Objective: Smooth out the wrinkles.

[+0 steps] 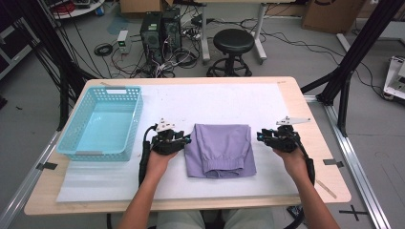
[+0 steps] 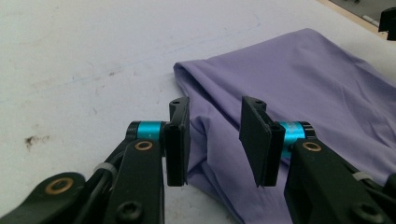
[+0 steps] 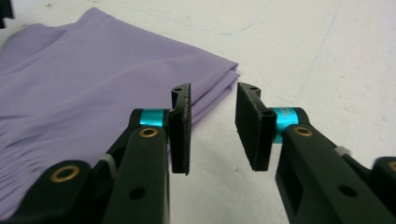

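Lilac fabric, a folded pair of shorts [image 1: 220, 149], is laid flat on the white sheet [image 1: 215, 100] that covers the wooden desk [image 1: 316, 143], roughly at the middle of the desk's near half. Its gathered waistband is turned toward the person, and its folded edges are stacked in neat layers.

The left tongs [image 1: 184, 139] are held at the garment's left edge, pointed toward it. In the left gripper view the left tongs [image 2: 216, 142] are seen with a clear gap between the two black pads, and the rumpled left border of the shorts [image 2: 299, 93] is framed in that gap; no pad is seen pressing on the cloth, so these tongs are released.

The right tongs [image 1: 260, 135] are held just beside the garment's right edge, with a narrow strip of white sheet between them and the cloth in the high view. In the right gripper view the right tongs [image 3: 213, 130] are likewise parted, and bare sheet is seen between the pads, while the far right corner of the shorts [image 3: 93, 88] lies to the left of the left-hand pad. Nothing is grasped.

A turquoise plastic basket [image 1: 135, 114] is set on the desk's left side, well apart from the shorts.
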`<state>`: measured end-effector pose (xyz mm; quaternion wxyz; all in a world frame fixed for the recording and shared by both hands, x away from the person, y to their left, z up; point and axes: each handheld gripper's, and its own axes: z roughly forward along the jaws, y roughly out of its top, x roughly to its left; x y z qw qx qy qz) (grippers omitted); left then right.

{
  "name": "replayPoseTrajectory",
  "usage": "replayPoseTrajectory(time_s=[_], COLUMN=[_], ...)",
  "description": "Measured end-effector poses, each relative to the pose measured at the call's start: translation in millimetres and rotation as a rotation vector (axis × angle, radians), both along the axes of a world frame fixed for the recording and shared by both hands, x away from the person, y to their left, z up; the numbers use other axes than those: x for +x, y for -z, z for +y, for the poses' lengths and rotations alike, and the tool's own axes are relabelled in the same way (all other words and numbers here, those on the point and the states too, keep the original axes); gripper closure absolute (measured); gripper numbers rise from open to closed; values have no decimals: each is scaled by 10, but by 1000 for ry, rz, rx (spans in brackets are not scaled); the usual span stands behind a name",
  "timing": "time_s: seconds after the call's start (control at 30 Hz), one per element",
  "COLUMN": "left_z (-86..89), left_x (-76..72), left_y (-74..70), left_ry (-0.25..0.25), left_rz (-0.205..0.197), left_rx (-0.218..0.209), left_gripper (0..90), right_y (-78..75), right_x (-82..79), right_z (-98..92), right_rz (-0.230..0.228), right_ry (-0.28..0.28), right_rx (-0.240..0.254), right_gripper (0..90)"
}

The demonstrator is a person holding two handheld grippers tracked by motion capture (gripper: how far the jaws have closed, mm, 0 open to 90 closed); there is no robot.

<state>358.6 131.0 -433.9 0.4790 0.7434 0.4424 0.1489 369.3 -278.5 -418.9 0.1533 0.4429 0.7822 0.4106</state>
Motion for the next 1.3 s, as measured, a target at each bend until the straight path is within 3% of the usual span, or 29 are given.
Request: replayPoseTrajectory(time_s=[0.27,0.5,0.57,0.73,0.83,0.9,1.03,1.13,1.2,1.3], left_z=[6,-30,-27,-5,-11,-18,-18,-7,1,13], left_x=[-58,-60,-61,-57,-54,-53,-53,-56,-58,-57], left_y=[26,76,72,75,80,85,85,78,77,96], left_ry=[17,37,34,31,32,35,32,31,28,23], left_rz=[-19,-10,-13,-8,-5,-3,-3,-5,-7,-6], left_rx=[1,16,11,9,10,14,12,13,12,12], left_gripper=[606,609,612,615,615,615,616,615,615,614], right_y=[89,78,99,184,198,192,178,161,143,160], right_x=[296,495,572,664,695,700,699,696,693,706], right_z=[49,181,209,221,241,268,302,274,244,223], right_rz=[54,71,106,159,169,155,139,130,130,168], right_ry=[32,14,19,21,-1,-25,-39,-8,23,27], right_rx=[-69,-63,-73,-38,-10,-31,-53,-33,-10,-13], right_gripper=[732,712,692,697,828,900,900,900,777,742])
